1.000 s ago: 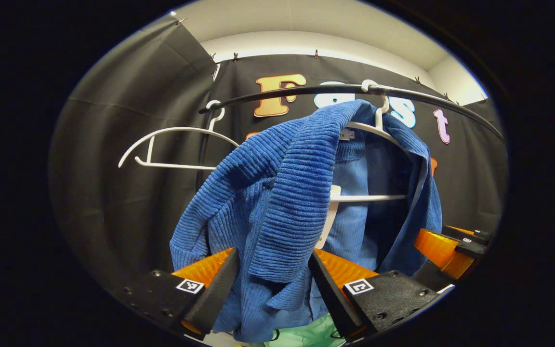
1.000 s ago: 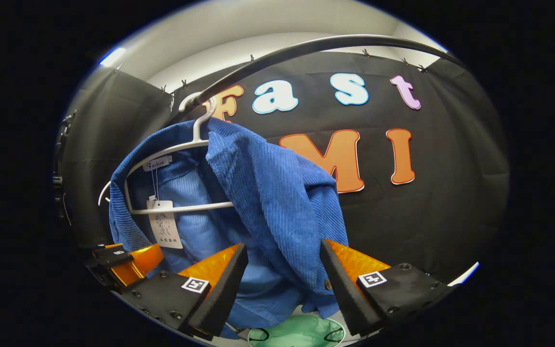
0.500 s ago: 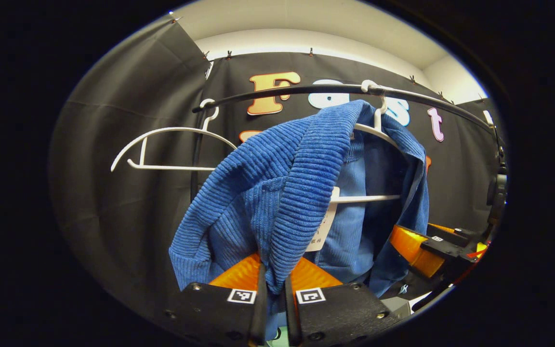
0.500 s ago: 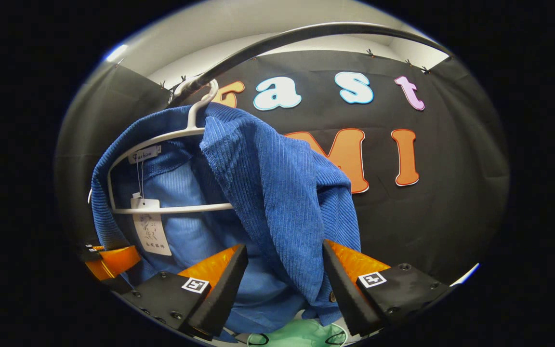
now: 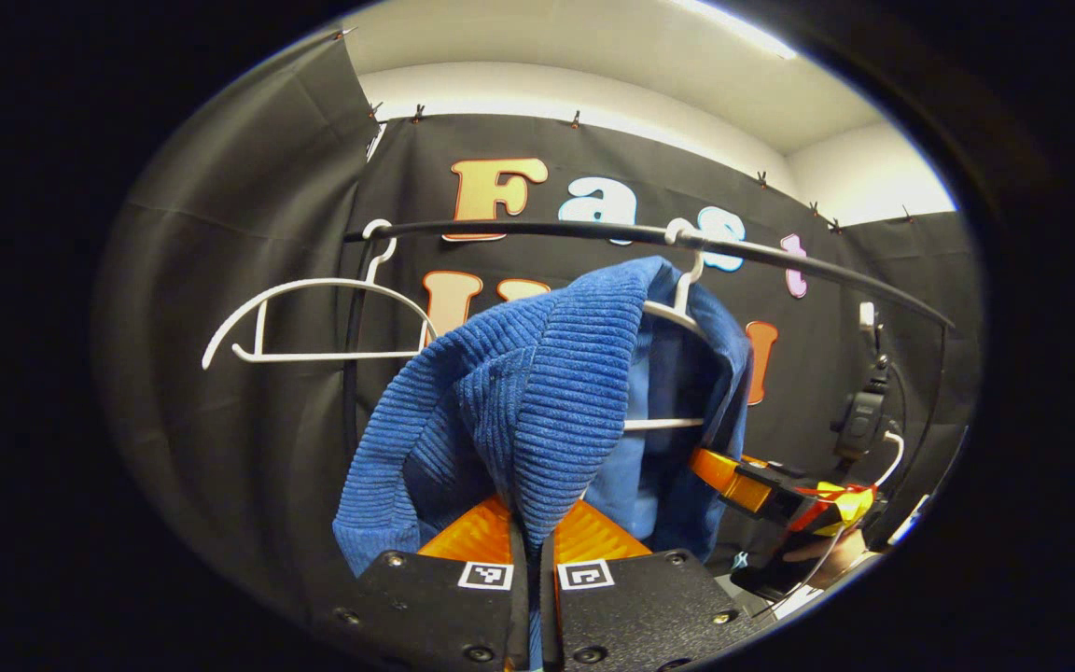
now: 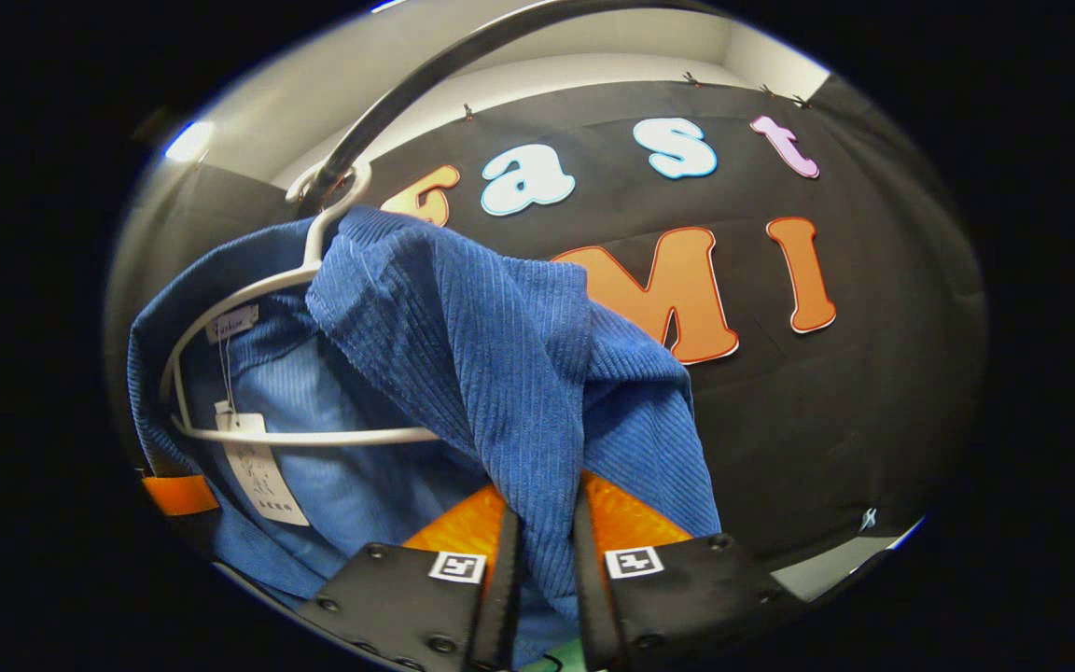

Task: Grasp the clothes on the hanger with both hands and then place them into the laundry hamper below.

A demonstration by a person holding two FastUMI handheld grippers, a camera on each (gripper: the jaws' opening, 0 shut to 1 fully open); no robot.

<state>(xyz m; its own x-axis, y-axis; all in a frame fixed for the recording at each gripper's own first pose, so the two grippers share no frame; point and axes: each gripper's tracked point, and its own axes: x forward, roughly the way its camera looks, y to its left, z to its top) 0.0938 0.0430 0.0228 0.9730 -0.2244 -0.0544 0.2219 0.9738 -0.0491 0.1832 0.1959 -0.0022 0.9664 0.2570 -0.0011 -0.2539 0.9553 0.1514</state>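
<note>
A blue corduroy jacket (image 5: 537, 392) hangs on a white hanger (image 5: 677, 313) from a black rail (image 5: 519, 227). My left gripper (image 5: 530, 551) is shut on the jacket's near front fold, with cloth pinched between both fingers. Beyond the jacket's far side, the right gripper (image 5: 733, 476) shows with a hand (image 5: 827, 555) behind it. In the right gripper view, my right gripper (image 6: 547, 560) is shut on the other front fold of the jacket (image 6: 500, 355). The hanger (image 6: 248, 294) still carries the collar. Part of the left gripper (image 6: 178, 493) peeks out at the lower left.
An empty white hanger (image 5: 314, 317) hangs further left on the rail. The rail (image 6: 407, 93) arcs overhead in the right gripper view. A paper tag (image 6: 258, 476) dangles inside the jacket. A black device with cables (image 5: 859, 420) hangs at the far right.
The left gripper shut on the jacket's fold first, then the right gripper shut on its fold. Both views have shifted, and the rail sits lower in the left gripper view.
</note>
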